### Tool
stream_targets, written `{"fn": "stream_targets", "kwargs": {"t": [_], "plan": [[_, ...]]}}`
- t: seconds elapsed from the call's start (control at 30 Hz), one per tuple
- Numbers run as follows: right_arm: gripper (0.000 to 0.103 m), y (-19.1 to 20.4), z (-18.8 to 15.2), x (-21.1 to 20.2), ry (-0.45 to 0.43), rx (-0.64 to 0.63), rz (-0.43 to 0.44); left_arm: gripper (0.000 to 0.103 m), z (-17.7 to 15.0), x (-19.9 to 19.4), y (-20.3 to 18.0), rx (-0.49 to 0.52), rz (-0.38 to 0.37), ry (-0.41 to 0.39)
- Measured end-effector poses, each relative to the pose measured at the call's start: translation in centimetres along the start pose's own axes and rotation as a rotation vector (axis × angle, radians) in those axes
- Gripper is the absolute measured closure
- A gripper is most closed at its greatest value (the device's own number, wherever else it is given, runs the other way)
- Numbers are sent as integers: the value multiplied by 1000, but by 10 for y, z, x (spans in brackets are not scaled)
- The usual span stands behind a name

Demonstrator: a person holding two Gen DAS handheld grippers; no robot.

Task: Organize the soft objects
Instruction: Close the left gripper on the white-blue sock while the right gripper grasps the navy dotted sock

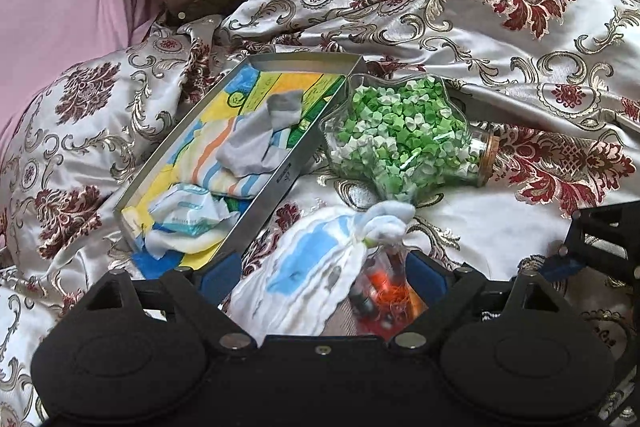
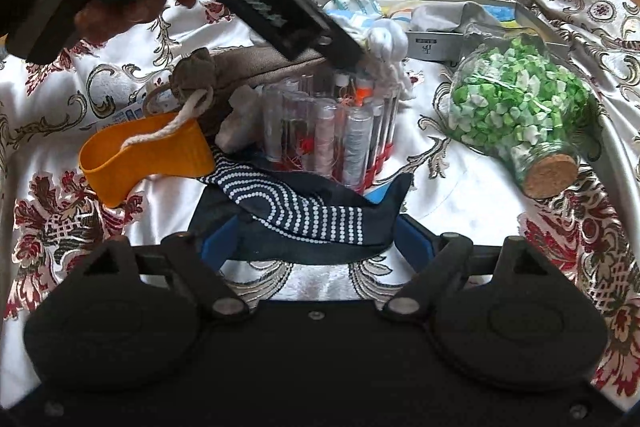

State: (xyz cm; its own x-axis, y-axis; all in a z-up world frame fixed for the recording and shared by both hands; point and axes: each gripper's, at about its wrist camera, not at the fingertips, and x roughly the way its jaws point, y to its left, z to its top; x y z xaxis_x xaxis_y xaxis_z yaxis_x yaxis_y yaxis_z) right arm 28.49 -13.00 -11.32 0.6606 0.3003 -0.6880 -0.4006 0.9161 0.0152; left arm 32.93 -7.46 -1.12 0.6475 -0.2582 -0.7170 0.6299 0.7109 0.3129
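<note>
risk: the left hand-held gripper (image 1: 316,283) straddles a knotted white-and-blue cloth (image 1: 316,259) that lies against a clear case of thread spools (image 2: 332,131). if the jaws come together here, one blue pad could catch the hard case along with the cloth and drag or tip it. the glass jar of green paper stars (image 1: 400,135) lies on its side just beside the cloth, corked but free to roll on the slick bedspread (image 1: 500,39); a sideways pull may nudge it.

risk: the right hand-held gripper (image 2: 316,239) sits around a navy dotted sock (image 2: 304,215) whose far end reaches the foot of the spool case; lifting could tug the case.

left hand-held gripper: jaws wide apart, cloth between them, pads not seen pressing on it. right hand-held gripper: jaws wide apart, sock between them, no firm clamp visible.

location of task items: cloth and sock lie on the bed; the metal tray (image 1: 276,183), close to the jar, already holds a striped cloth (image 1: 224,155), a grey sock (image 1: 264,135) and a tissue pack (image 1: 192,215).
</note>
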Motion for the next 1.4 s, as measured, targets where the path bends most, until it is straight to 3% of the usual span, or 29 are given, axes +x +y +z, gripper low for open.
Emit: {"fn": "stream_targets", "kwargs": {"t": [0.27, 0.47, 0.73, 0.97, 1.2, 1.4], "plan": [[23, 0, 0, 4, 7, 9, -5, 16, 8, 10, -1, 3, 4, -6], [24, -6, 2, 10, 25, 18, 0, 26, 12, 14, -1, 9, -8, -1], [28, -9, 3, 20, 49, 29, -2, 58, 12, 18, -9, 6, -44, 25], [35, -16, 4, 29, 70, 51, 8, 73, 12, 15, -16, 12, -41, 26], [69, -14, 4, 32, 79, 38, 11, 78, 11, 6, -23, 22, -7, 7], [94, -26, 4, 30, 81, 99, 0, 81, 12, -3, -30, 27, 16, -1]]}}
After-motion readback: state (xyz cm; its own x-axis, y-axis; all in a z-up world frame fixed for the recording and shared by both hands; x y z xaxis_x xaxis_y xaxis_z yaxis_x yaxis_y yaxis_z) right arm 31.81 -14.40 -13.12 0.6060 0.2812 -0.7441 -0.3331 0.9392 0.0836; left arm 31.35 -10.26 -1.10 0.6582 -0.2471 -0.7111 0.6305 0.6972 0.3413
